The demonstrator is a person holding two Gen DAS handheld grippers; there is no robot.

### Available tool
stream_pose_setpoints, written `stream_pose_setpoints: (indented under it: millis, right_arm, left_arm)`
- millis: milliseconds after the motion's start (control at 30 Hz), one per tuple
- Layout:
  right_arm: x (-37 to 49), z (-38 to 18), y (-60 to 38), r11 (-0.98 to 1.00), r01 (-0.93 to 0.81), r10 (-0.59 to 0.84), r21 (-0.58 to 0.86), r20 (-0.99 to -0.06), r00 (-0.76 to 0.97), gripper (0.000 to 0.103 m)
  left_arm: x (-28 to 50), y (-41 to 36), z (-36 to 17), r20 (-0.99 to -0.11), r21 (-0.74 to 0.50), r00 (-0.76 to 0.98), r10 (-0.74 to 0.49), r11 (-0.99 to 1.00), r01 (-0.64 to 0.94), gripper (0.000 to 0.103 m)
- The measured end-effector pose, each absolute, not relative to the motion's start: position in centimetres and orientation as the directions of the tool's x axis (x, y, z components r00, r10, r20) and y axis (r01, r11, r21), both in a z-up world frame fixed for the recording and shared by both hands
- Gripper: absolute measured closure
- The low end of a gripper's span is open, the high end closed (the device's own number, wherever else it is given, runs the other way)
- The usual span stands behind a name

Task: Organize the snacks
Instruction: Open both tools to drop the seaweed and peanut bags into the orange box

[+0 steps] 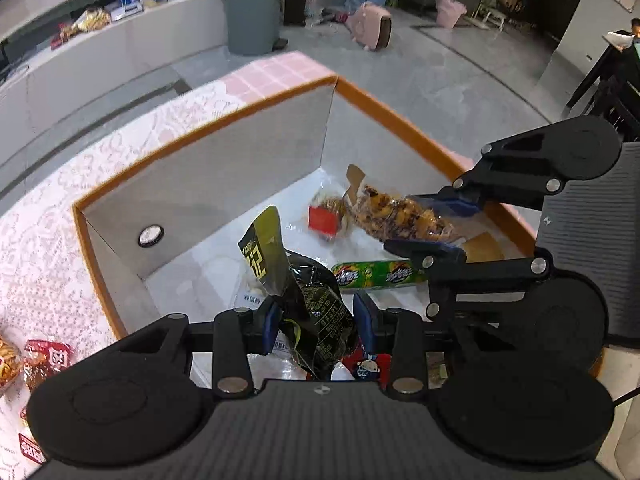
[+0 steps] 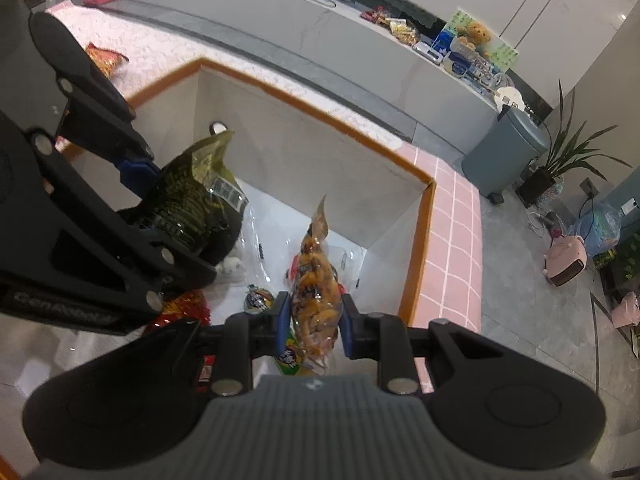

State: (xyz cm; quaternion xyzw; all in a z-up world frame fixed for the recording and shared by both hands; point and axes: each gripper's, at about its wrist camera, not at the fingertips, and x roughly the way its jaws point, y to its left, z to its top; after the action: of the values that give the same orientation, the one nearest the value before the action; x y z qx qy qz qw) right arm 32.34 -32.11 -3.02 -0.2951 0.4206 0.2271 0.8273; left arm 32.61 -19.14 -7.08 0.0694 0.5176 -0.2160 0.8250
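Left gripper [image 1: 316, 322], seen from its own wrist camera, is clamped narrow on a black and gold snack bag [image 1: 308, 300], the blue pads pressing its crumpled middle while the flat sealed top sticks up free. It hangs just inside the orange-rimmed box [image 1: 208, 128], over a white floor where a green tube pack [image 1: 376, 274] and a small red-labelled packet [image 1: 326, 218] already lie. At the right of this view the right gripper [image 1: 448, 222] pinches a clear bag of orange-brown snacks [image 1: 396, 216] by one end. More packets [image 1: 36, 360] wait on the lace cloth outside the box

From the right wrist, the clear bag [image 2: 316, 300] sits squeezed between that gripper's [image 2: 314, 322] pads, its top seal pointing up, above the box floor near the far corner. Both bags look light, soft and crinkly, with brittle contents I would judge easy to crush, and slick film that could slide. Better hold is probably the sealed edge or the loose film near it, not the filled belly
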Motion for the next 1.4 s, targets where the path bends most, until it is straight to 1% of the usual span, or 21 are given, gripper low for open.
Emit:
stream_pose_setpoints:
  millis: [167, 333, 400, 433, 467, 600, 633, 667, 700, 733, 867, 933, 1000, 1067, 1100, 1133, 1267, 1400]
  right_arm:
    - [32.8, -4.1, -31.3, 0.698, -0.634, 0.093, -0.333, -0.836, 0.541, 0.080]
    - [32.4, -4.8, -30.9, 0.658, -0.664, 0.098, -0.356, -0.834, 0.543, 0.079]
    - [32.3, -5.0, -30.8, 0.647, -0.682, 0.118, -0.341, -0.839, 0.531, 0.080]
    - [32.3, -5.0, -30.7, 0.648, -0.687, 0.127, -0.329, -0.843, 0.523, 0.080]
    - [32.2, -5.0, -30.6, 0.645, -0.691, 0.129, -0.327, -0.845, 0.520, 0.080]
    - [31.7, -5.2, -30.1, 0.624, -0.702, 0.117, -0.343, -0.847, 0.518, 0.080]
    - [31.6, -5.1, -30.1, 0.622, -0.705, 0.119, -0.340, -0.849, 0.514, 0.076]
    - [31.7, -5.0, -30.1, 0.623, -0.706, 0.119, -0.338, -0.850, 0.512, 0.071]
    - [31.7, -4.8, -30.1, 0.625, -0.703, 0.117, -0.341, -0.849, 0.516, 0.058]
    - [31.5, -4.6, -30.0, 0.625, -0.697, 0.108, -0.352, -0.845, 0.523, 0.049]
    - [31.2, -3.6, -30.5, 0.646, -0.688, 0.104, -0.331, -0.855, 0.508, 0.040]
    - [31.0, -2.8, -30.8, 0.662, -0.681, 0.111, -0.313, -0.858, 0.502, 0.033]
    - [30.9, -1.9, -31.1, 0.677, -0.674, 0.122, -0.294, -0.859, 0.497, 0.033]
    - [30.8, -0.8, -31.2, 0.695, -0.670, 0.145, -0.261, -0.862, 0.486, 0.028]
    - [30.6, -0.2, -31.3, 0.705, -0.668, 0.160, -0.239, -0.864, 0.478, 0.023]
    - [30.3, 0.3, -31.3, 0.714, -0.666, 0.175, -0.215, -0.867, 0.468, 0.021]
    - [29.1, 2.0, -31.1, 0.756, -0.635, 0.208, -0.159, -0.862, 0.462, 0.018]
    - [27.4, 3.5, -30.7, 0.807, -0.584, 0.263, -0.086, -0.833, 0.487, 0.018]
  left_arm:
    - [33.5, -19.6, -8.1, -0.913, -0.061, 0.349, -0.211, 0.916, 0.396, 0.060]
    - [33.5, -20.0, -9.0, -0.934, -0.039, 0.314, -0.173, 0.920, 0.390, 0.059]
    - [33.3, -20.2, -9.2, -0.937, -0.021, 0.312, -0.157, 0.917, 0.398, 0.059]
    - [33.2, -20.3, -9.2, -0.938, -0.013, 0.313, -0.152, 0.914, 0.405, 0.058]
    - [33.1, -20.3, -9.2, -0.938, -0.002, 0.316, -0.143, 0.913, 0.407, 0.055]
    - [32.8, -20.3, -9.0, -0.940, 0.003, 0.310, -0.141, 0.907, 0.421, 0.052]
    - [32.7, -20.3, -8.7, -0.939, 0.000, 0.312, -0.145, 0.906, 0.423, 0.048]
    - [32.6, -20.1, -8.7, -0.938, -0.003, 0.313, -0.150, 0.906, 0.424, 0.047]
    - [32.5, -20.1, -8.4, -0.936, -0.004, 0.316, -0.152, 0.906, 0.423, 0.046]
    - [32.6, -20.2, -8.1, -0.935, -0.007, 0.318, -0.155, 0.906, 0.424, 0.043]
    - [32.5, -20.1, -6.8, -0.926, -0.022, 0.332, -0.178, 0.905, 0.424, 0.033]
    - [32.0, -19.9, -5.7, -0.920, -0.027, 0.344, -0.188, 0.905, 0.425, 0.029]
    - [31.4, -19.4, -4.5, -0.909, -0.033, 0.361, -0.207, 0.901, 0.433, 0.029]
    - [30.5, -18.9, -3.1, -0.898, -0.041, 0.380, -0.223, 0.901, 0.432, 0.027]
    - [30.1, -18.5, -2.5, -0.892, -0.048, 0.388, -0.233, 0.901, 0.430, 0.026]
    - [29.6, -18.0, -1.9, -0.884, -0.057, 0.398, -0.245, 0.902, 0.428, 0.025]
    - [27.3, -15.8, 0.2, -0.846, -0.075, 0.460, -0.271, 0.913, 0.401, 0.025]
    - [25.2, -13.4, 1.7, -0.797, -0.095, 0.527, -0.295, 0.923, 0.373, 0.025]
